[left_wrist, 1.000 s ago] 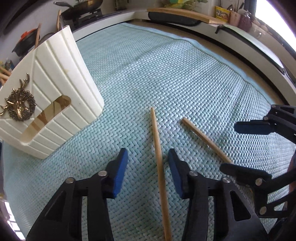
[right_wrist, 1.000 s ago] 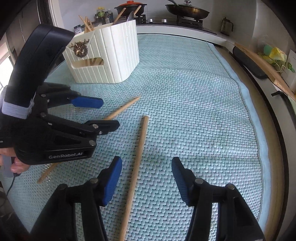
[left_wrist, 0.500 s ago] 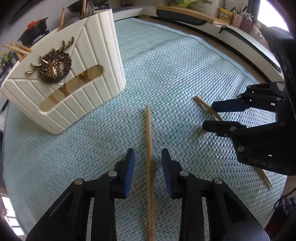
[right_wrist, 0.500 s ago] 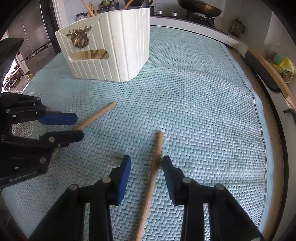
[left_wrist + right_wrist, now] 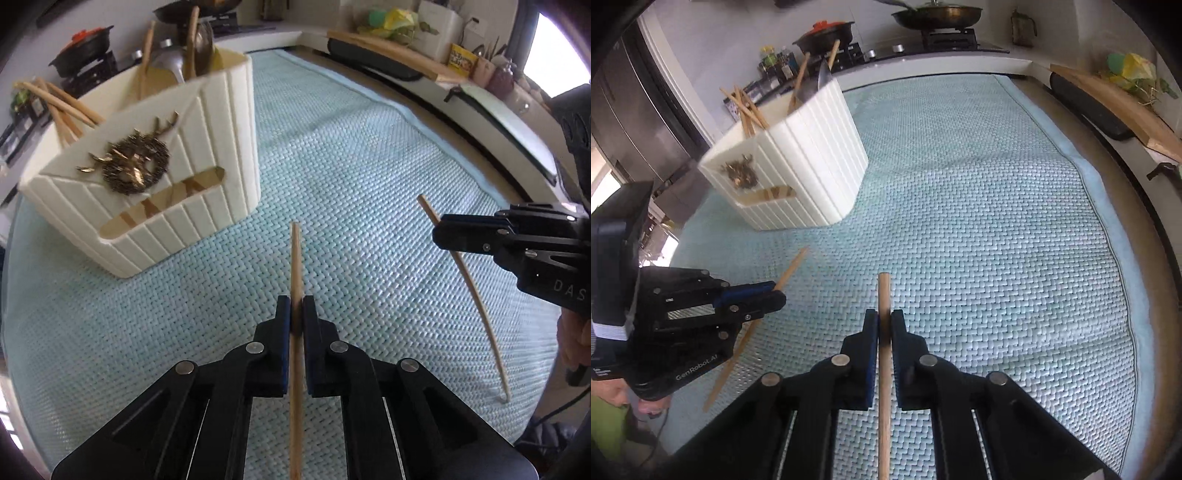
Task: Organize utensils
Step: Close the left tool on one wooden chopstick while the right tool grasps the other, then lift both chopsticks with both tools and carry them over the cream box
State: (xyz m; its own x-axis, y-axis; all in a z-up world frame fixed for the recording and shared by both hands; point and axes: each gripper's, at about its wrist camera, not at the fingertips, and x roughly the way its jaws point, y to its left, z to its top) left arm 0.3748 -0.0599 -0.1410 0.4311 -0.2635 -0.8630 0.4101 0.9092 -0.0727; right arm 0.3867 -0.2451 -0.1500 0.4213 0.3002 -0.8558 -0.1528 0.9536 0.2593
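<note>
My left gripper [image 5: 295, 314] has its jaws closing tight, pads pressed on both sides of a wooden chopstick [image 5: 295, 258] that points ahead over the teal woven mat [image 5: 369, 166]. My right gripper [image 5: 884, 325] is closing the same way, shut on a second chopstick [image 5: 884, 291]. Each gripper shows in the other's view: the right gripper [image 5: 439, 230] with its chopstick [image 5: 476, 295], and the left gripper [image 5: 777, 295] with its chopstick [image 5: 792, 267]. The white ribbed utensil holder [image 5: 207, 158] [image 5: 812, 166] stands ahead to the left, apart from both grippers. It holds several chopsticks and spoons.
A stove with pans [image 5: 938, 16] and a red-lidded pot [image 5: 823, 33] runs along the back counter. A wooden board [image 5: 1115, 107] and a black pad [image 5: 1089, 110] lie beyond the mat's right edge. A person's hand [image 5: 576, 339] holds the right gripper.
Both grippers went from open around their chopsticks to shut on them. Both have moved closer to the white holder, which now looms larger, and the chopsticks have come up with them.
</note>
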